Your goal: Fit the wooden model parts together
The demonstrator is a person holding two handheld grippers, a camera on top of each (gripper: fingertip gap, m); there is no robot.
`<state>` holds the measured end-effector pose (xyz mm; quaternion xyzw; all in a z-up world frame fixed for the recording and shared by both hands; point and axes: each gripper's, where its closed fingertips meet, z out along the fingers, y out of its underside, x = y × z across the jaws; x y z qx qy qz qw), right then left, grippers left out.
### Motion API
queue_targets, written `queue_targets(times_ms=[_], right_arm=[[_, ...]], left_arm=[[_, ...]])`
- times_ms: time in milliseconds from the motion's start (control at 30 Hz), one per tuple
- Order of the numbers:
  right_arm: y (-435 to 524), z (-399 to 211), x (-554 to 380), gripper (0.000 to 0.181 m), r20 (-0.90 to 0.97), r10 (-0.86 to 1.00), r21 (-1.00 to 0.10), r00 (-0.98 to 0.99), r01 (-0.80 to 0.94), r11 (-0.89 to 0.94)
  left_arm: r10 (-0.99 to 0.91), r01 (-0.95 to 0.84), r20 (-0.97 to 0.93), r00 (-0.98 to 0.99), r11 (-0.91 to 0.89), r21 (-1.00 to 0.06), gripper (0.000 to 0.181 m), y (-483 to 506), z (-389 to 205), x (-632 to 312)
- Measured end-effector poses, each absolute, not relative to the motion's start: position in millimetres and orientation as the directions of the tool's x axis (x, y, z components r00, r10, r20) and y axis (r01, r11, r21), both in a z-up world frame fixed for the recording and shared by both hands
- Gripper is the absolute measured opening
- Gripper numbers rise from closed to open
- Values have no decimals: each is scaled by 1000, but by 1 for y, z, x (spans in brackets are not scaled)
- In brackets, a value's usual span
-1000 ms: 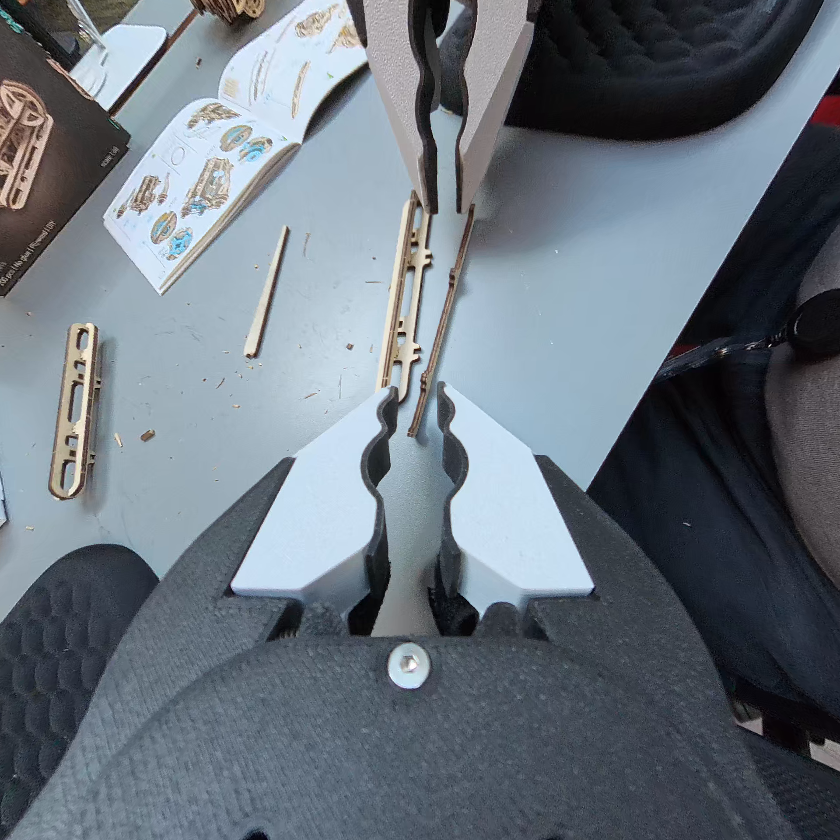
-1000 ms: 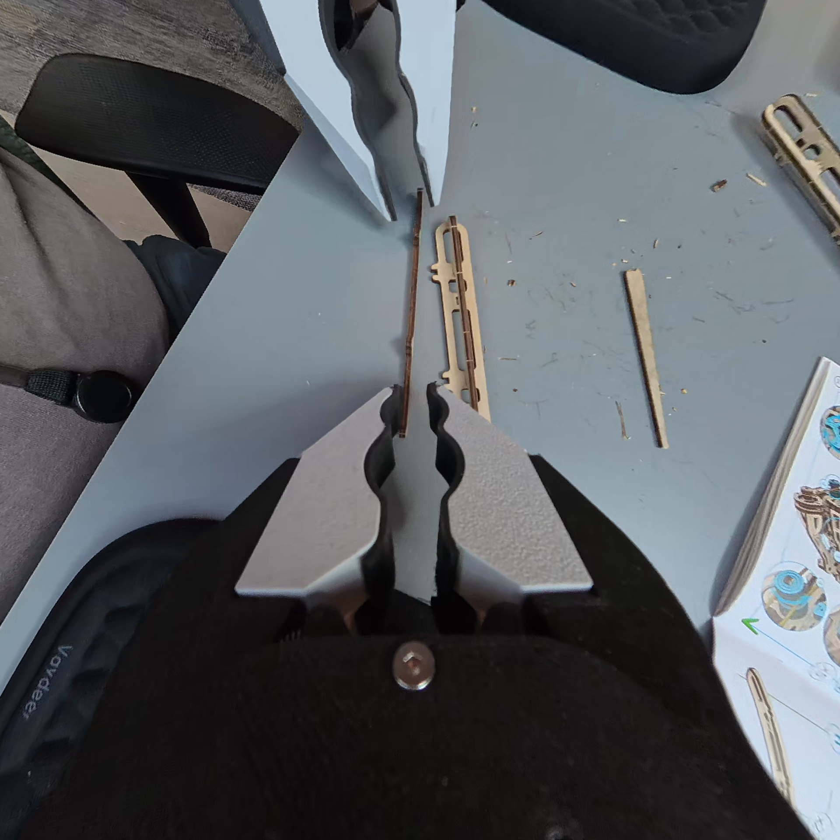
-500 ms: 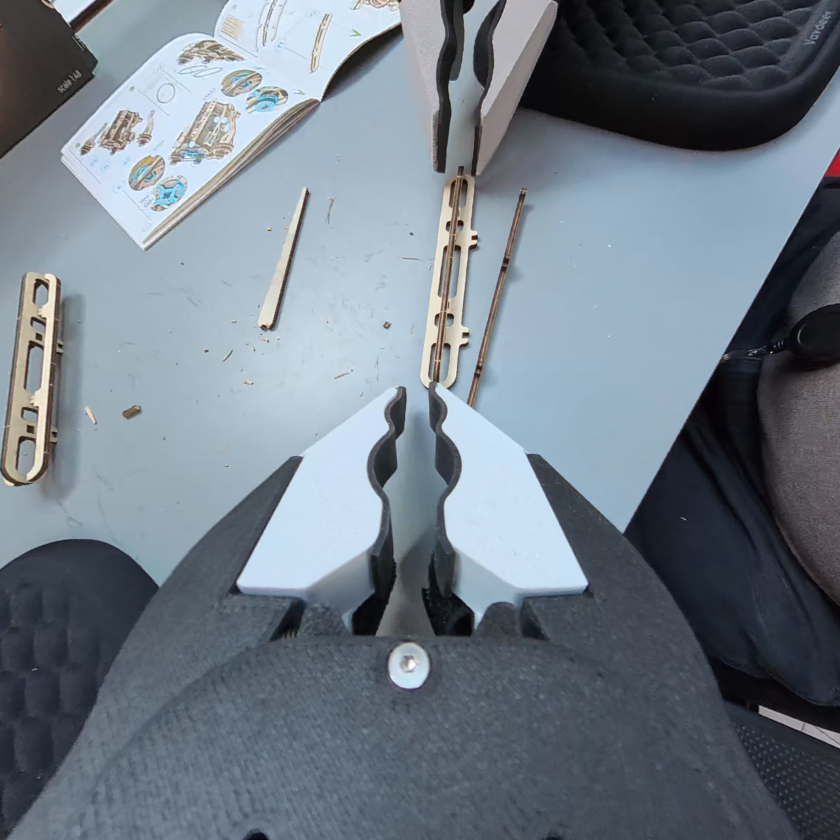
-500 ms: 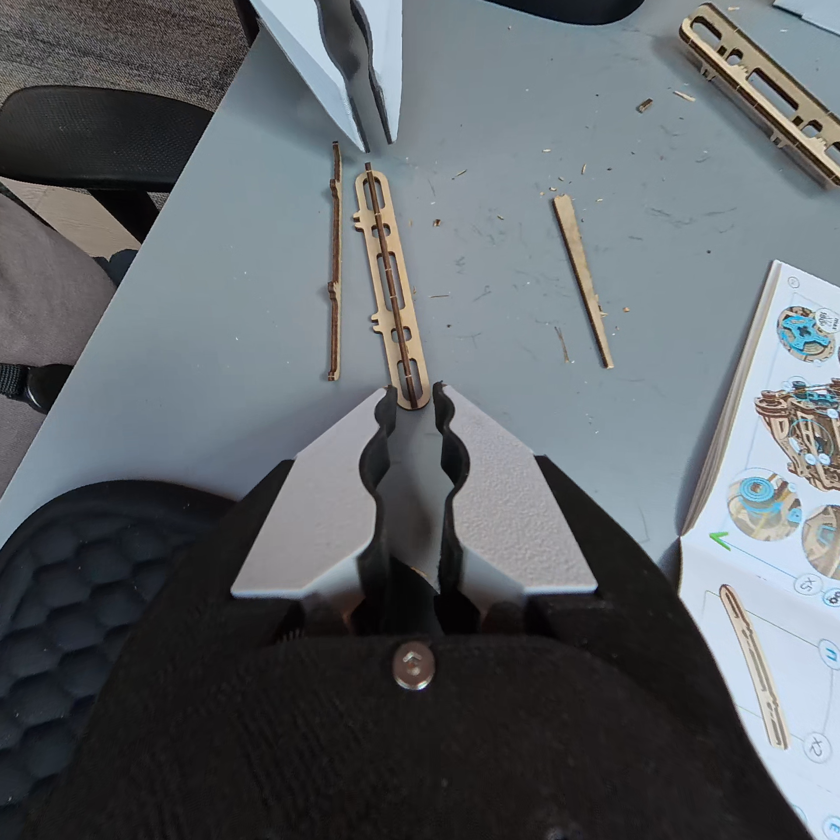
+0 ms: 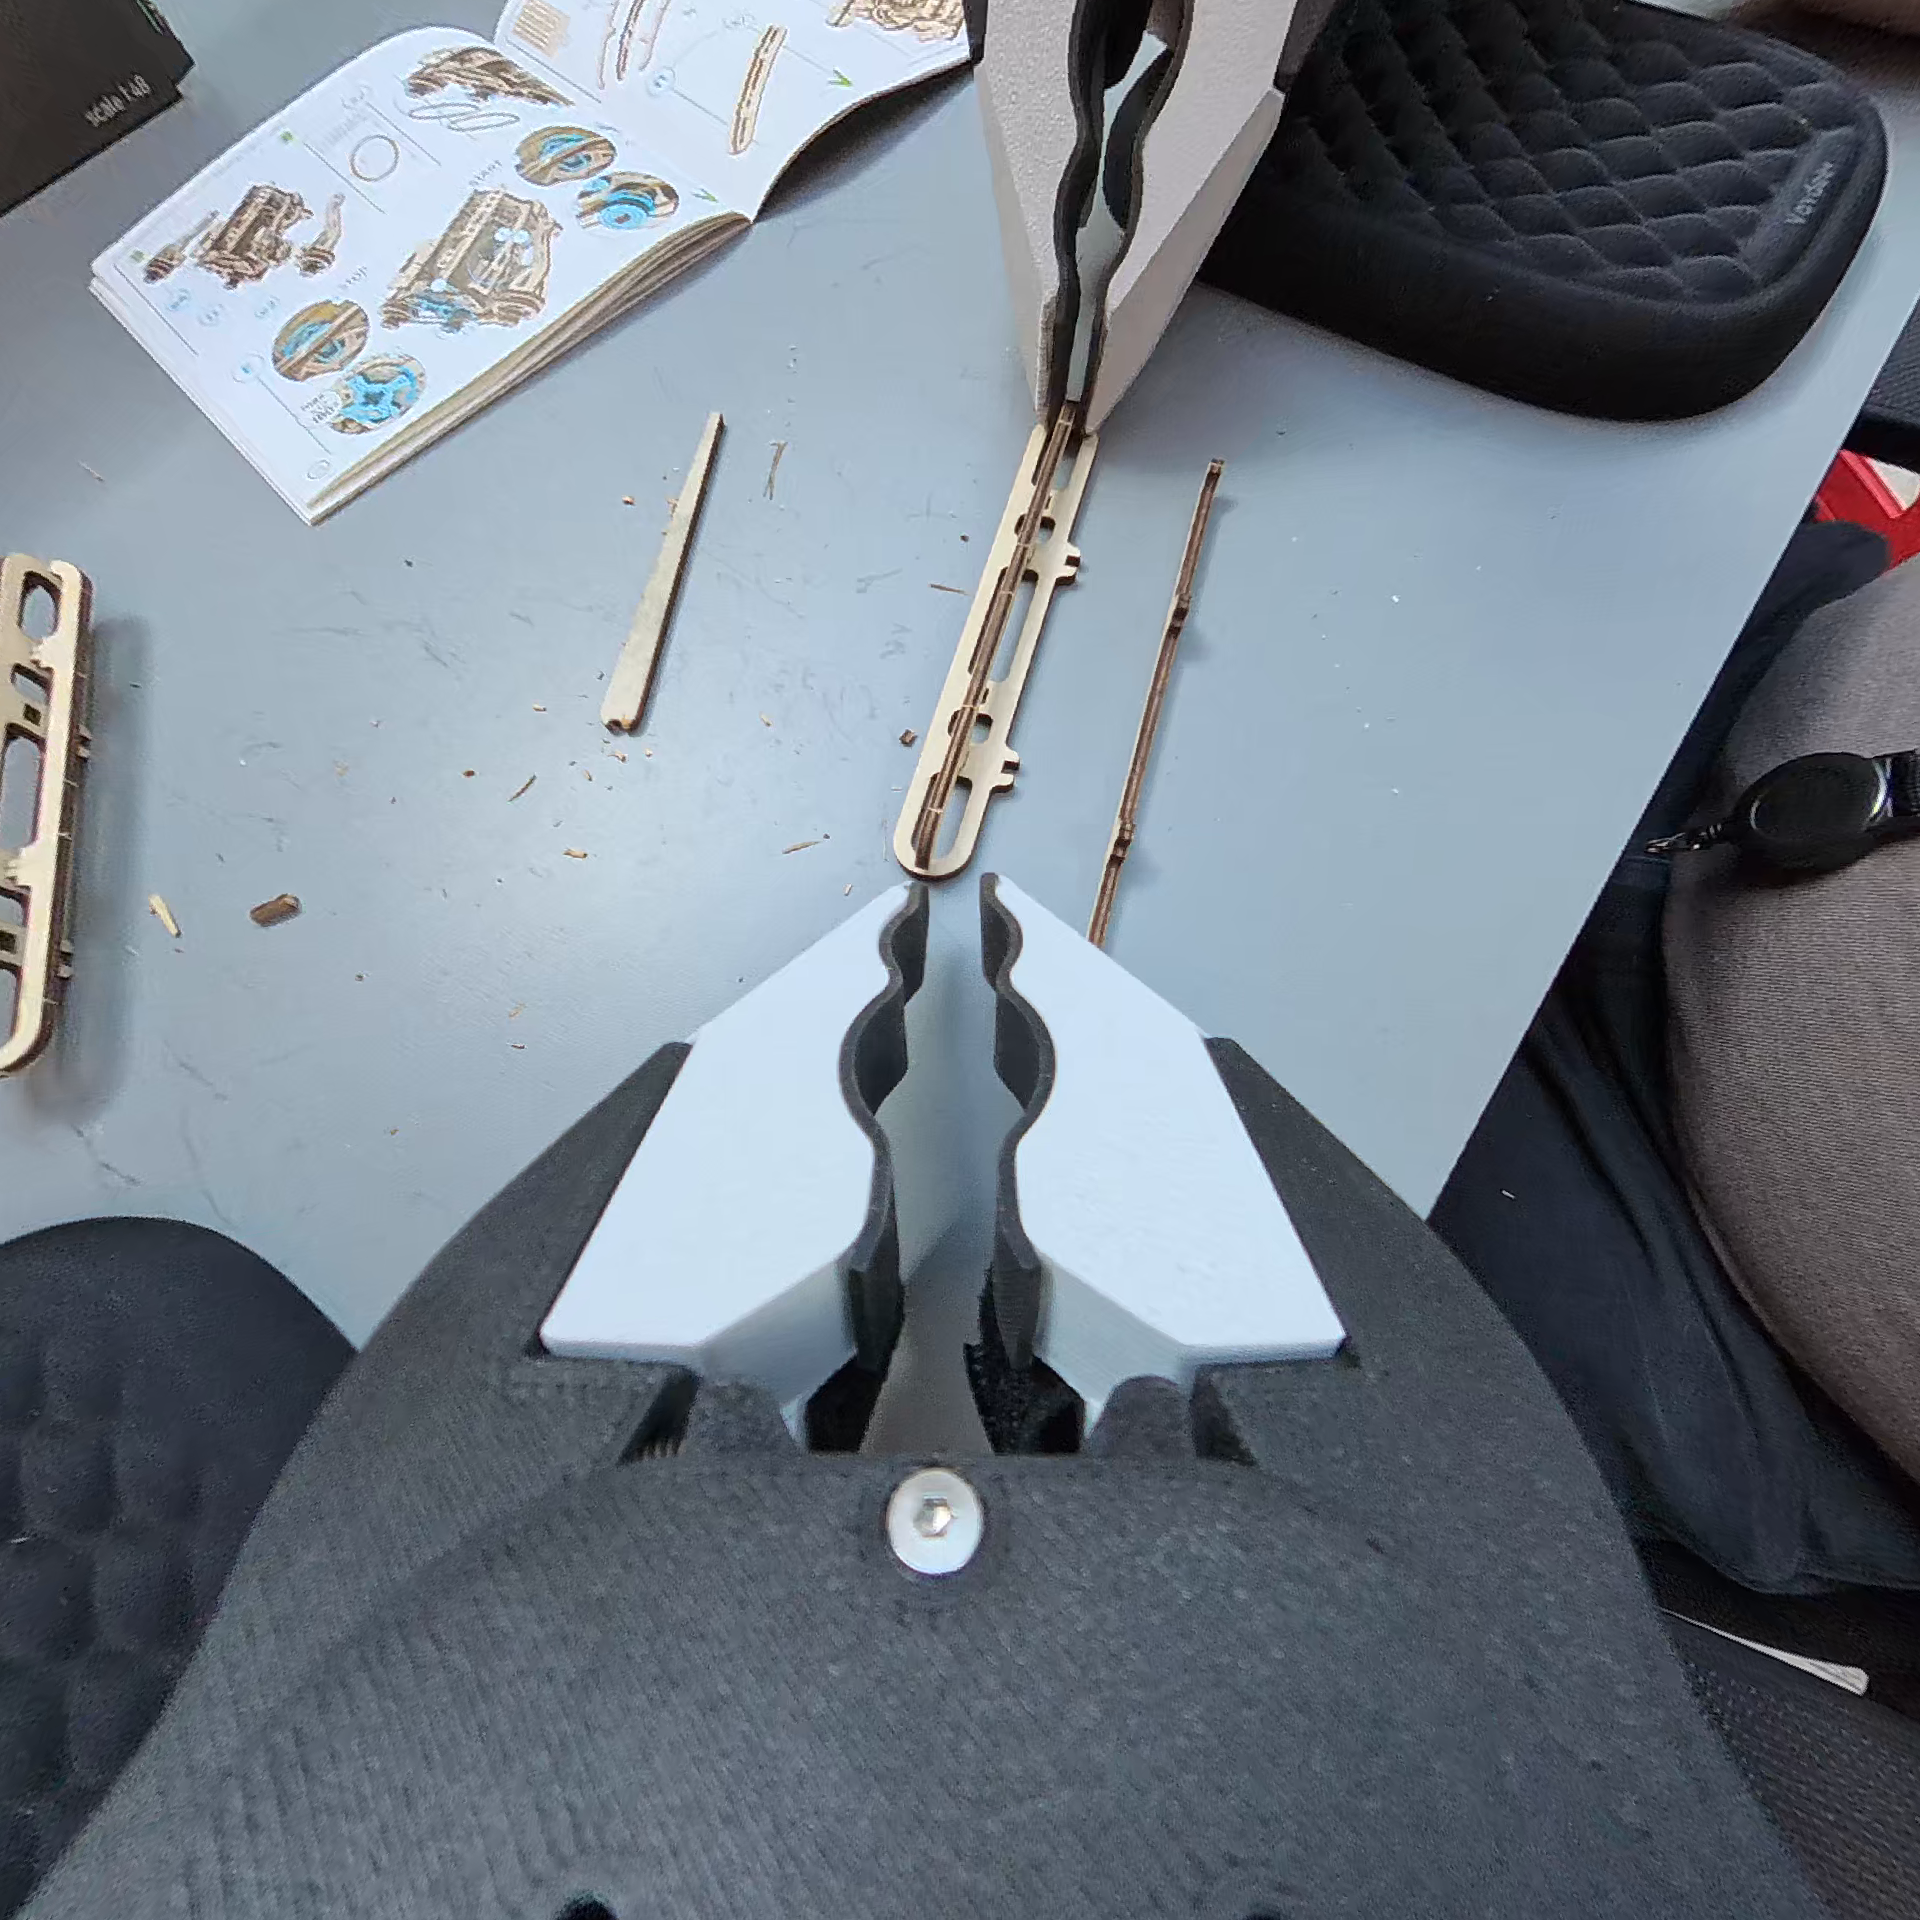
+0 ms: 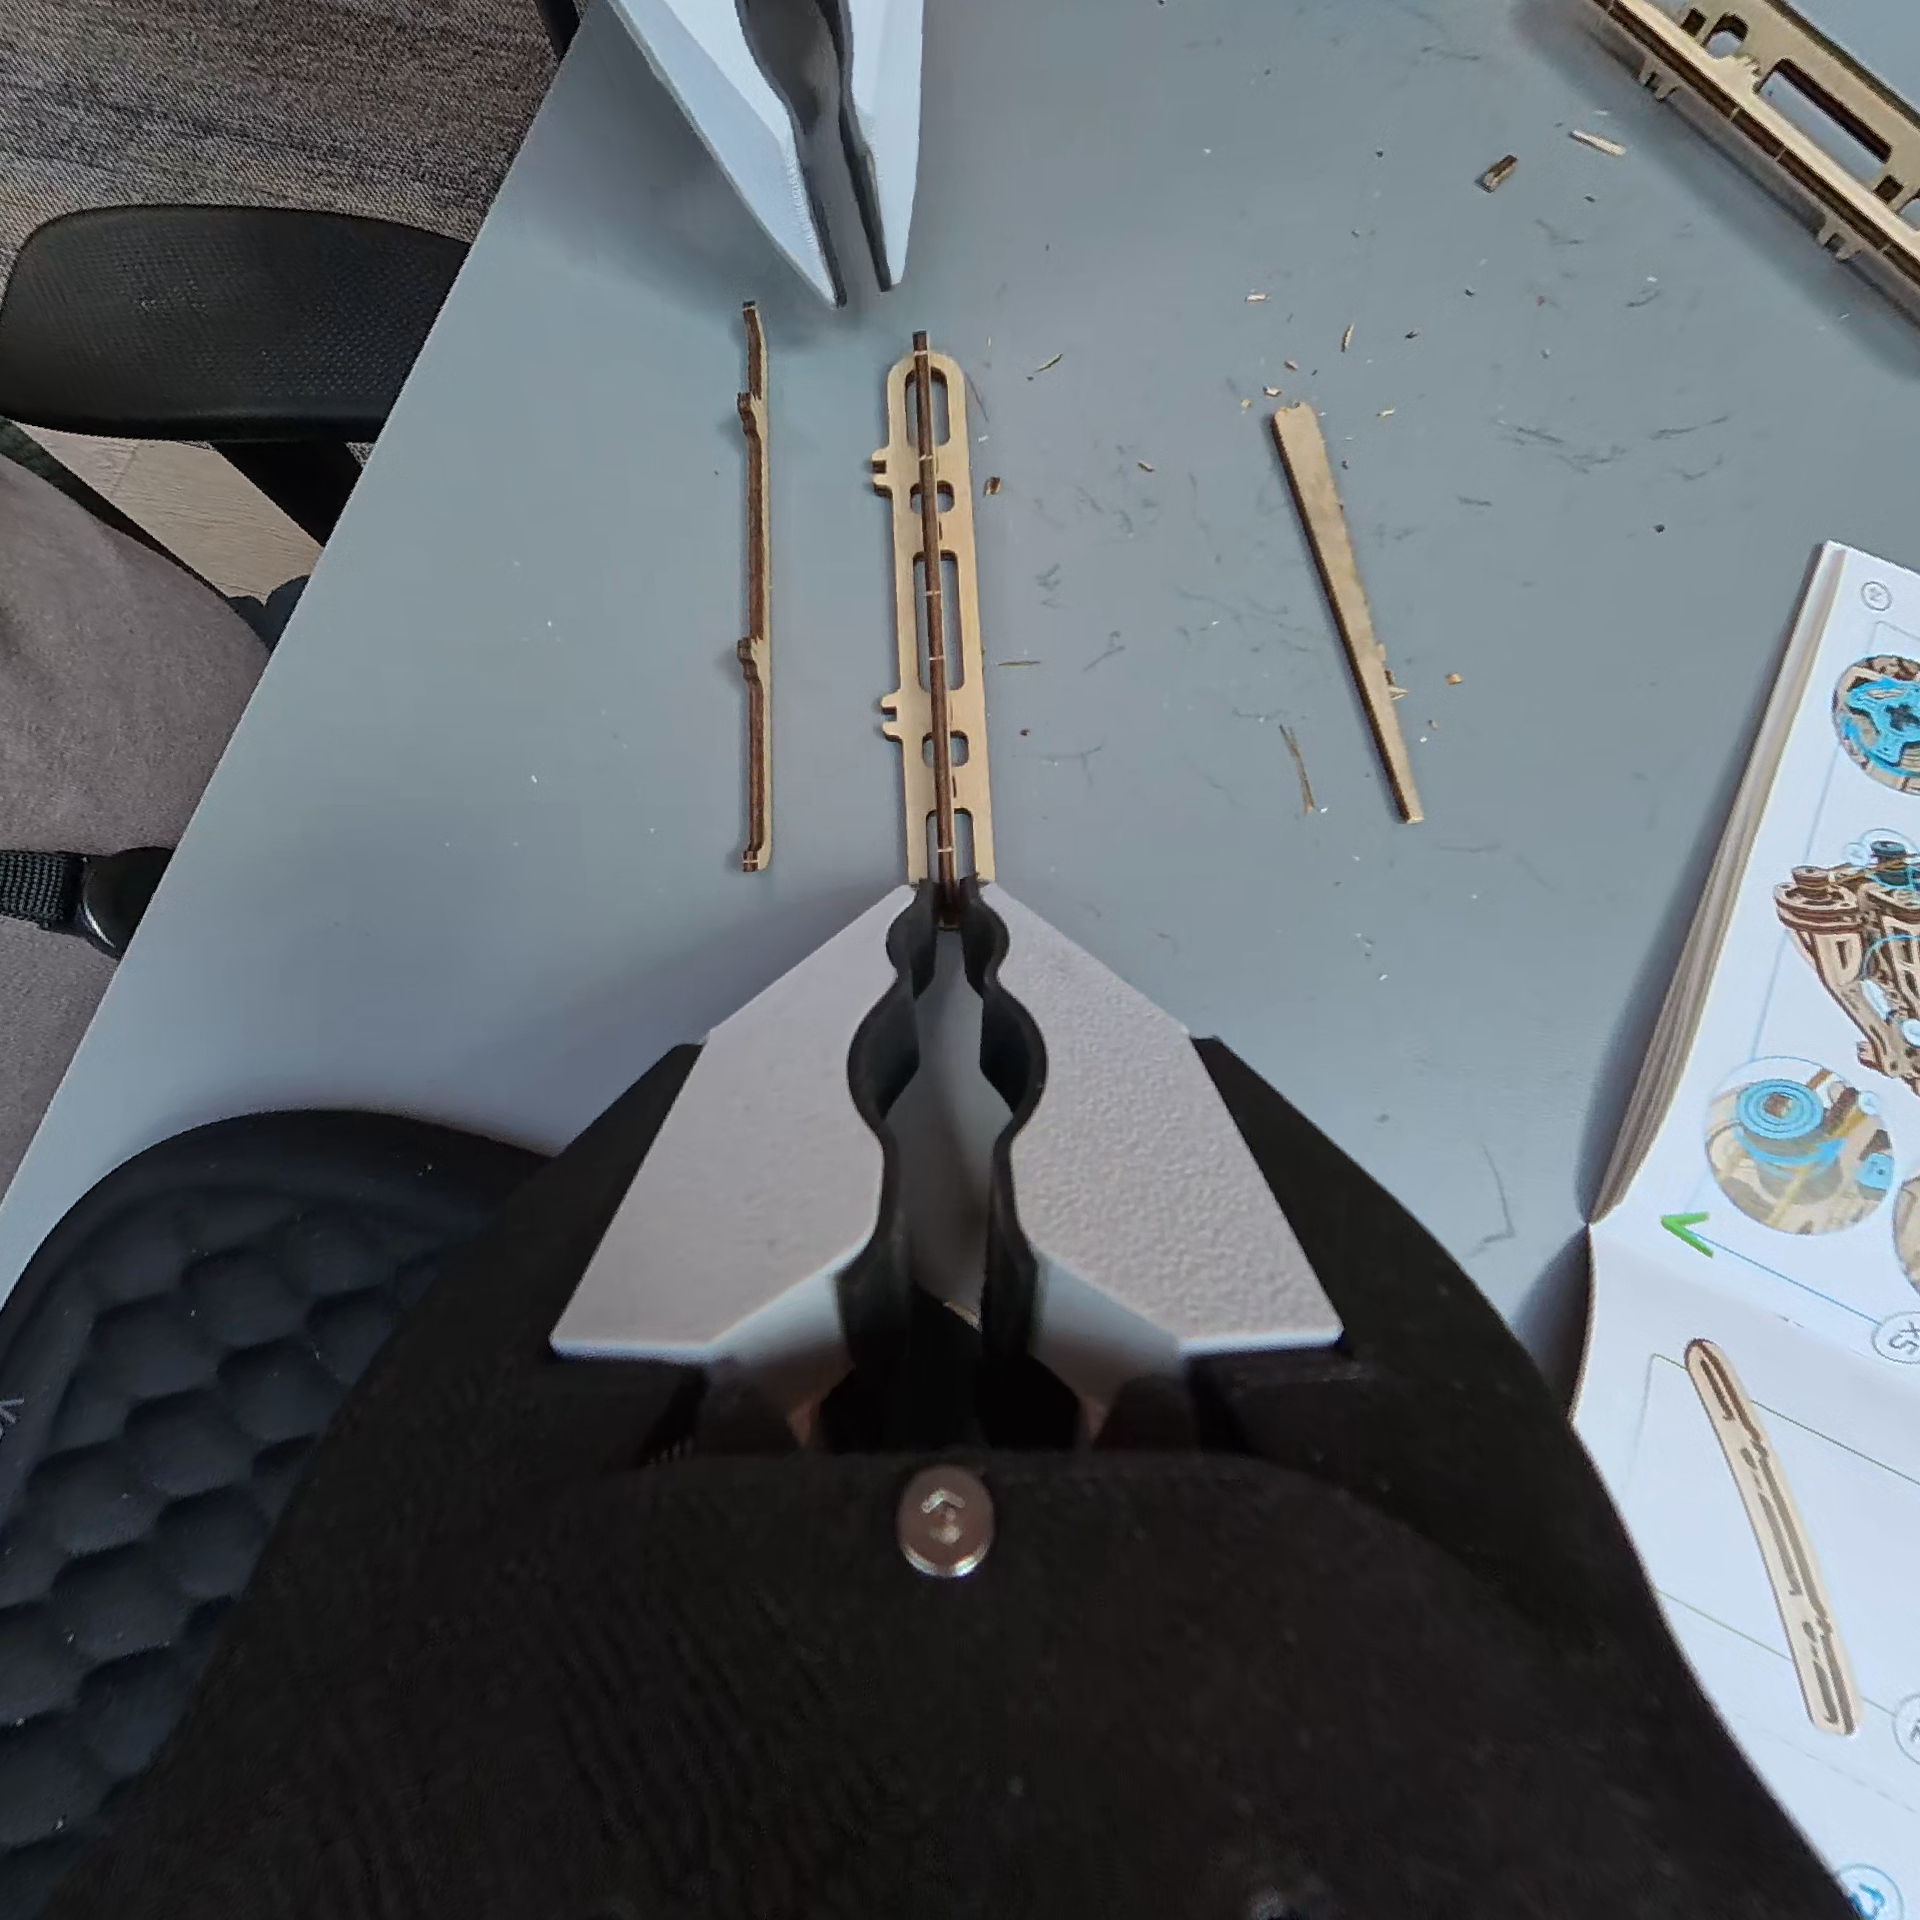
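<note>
A: So, which step is in hand?

B: Fitting, I judge; the slotted bar lies flat on the table with a thin rib on edge along its middle; the right tongs are nearly closed and pinch the near end of that rib, right at the bar's end.

A: And the left tongs?

B: The left tongs stand a narrow gap apart, holding nothing, tips just short of the bar's other end.

A: Other parts?

B: A loose strip lies just beside the bar, apart from it; a taper stick lies farther off; a built frame rests well apart; wood crumbs are scattered about.

A: Next move?

B: Probably the left tongs must steady the free end while the rib is pressed into the slots; it looks thin, so even, gentle force.

A: Any writing?

B: An open booklet shows printed diagrams; a dark box and a black pad carry small lettering, which I leave unread.
</note>
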<state>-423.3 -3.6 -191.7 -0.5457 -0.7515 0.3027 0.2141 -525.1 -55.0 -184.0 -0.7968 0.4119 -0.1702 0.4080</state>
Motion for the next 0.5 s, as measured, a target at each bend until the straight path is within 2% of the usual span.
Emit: queue_targets(times_ms=[167,500], right_arm=[[-3,-192,-424,9,-17,951,-688,-308,694,212],[-7,-191,-425,1,-23,948,-684,-316,696,216]], left_arm=[[-811,-537,-79,579,-307,-786,9,-48,-185,-522],[-817,-556,-100,568,-291,-778,2,-39,-190,-520]])
